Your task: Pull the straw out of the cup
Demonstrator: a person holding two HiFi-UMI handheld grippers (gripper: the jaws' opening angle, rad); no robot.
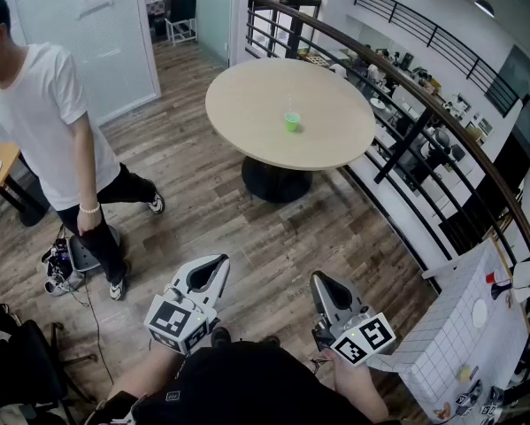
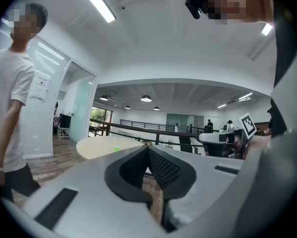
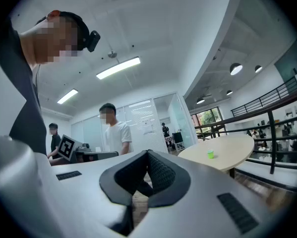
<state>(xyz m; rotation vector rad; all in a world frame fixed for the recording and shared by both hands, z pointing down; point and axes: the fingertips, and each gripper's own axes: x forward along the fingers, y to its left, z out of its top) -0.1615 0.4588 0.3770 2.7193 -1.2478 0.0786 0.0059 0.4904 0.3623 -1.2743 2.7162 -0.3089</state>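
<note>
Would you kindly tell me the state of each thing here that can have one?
Left gripper, jaws shut, empty.
Right gripper, jaws shut, empty.
Green cup, upright on the round table, untouched.
Straw, standing in the cup, not yet pulled out.

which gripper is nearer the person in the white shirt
Left. The person stands ahead and off to the left of the left gripper. The right gripper is farther away, on the left gripper's other side.
</note>
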